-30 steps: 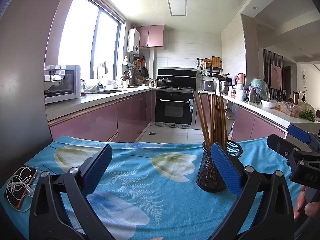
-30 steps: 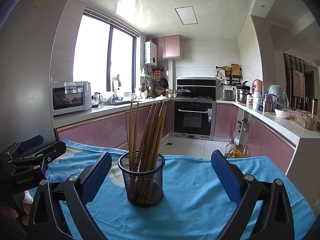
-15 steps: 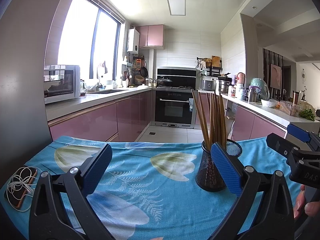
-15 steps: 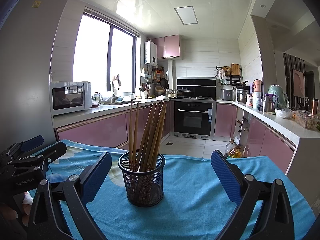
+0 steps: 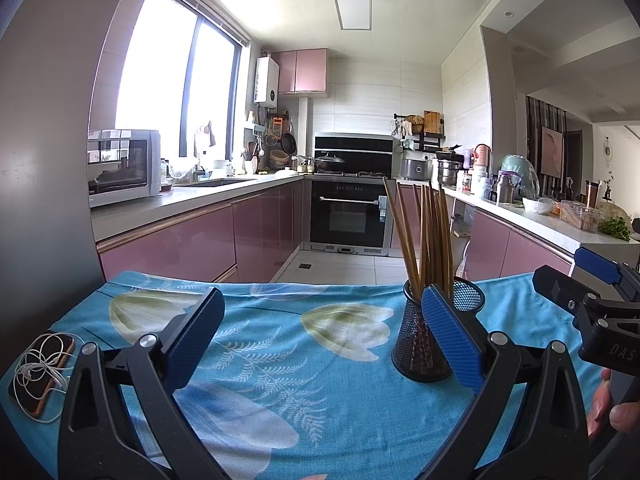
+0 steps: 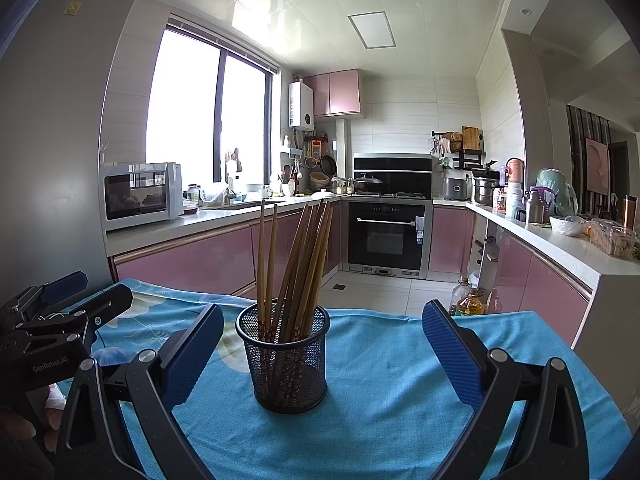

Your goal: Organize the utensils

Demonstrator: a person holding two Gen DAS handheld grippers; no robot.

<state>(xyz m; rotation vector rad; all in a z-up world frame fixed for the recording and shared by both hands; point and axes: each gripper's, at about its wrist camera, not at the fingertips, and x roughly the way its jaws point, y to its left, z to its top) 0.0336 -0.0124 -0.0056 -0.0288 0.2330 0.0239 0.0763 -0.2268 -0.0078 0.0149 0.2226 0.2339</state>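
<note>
A black mesh holder (image 6: 286, 356) stands upright on the blue flowered tablecloth (image 6: 384, 396) with several wooden chopsticks (image 6: 304, 264) in it. In the left wrist view the holder (image 5: 416, 344) stands partly behind my left gripper's right finger. My left gripper (image 5: 324, 344) is open and empty, left of the holder. My right gripper (image 6: 322, 356) is open and empty, with the holder between its fingers but further off. Each gripper shows at the edge of the other's view: the right gripper (image 5: 592, 292) and the left gripper (image 6: 56, 312).
A phone with white earphones (image 5: 40, 368) lies at the table's left edge. The table's far edge (image 5: 320, 286) drops to the kitchen floor. Oil bottles (image 6: 468, 300) stand on the floor beyond the right side. Pink cabinets and counters lie behind.
</note>
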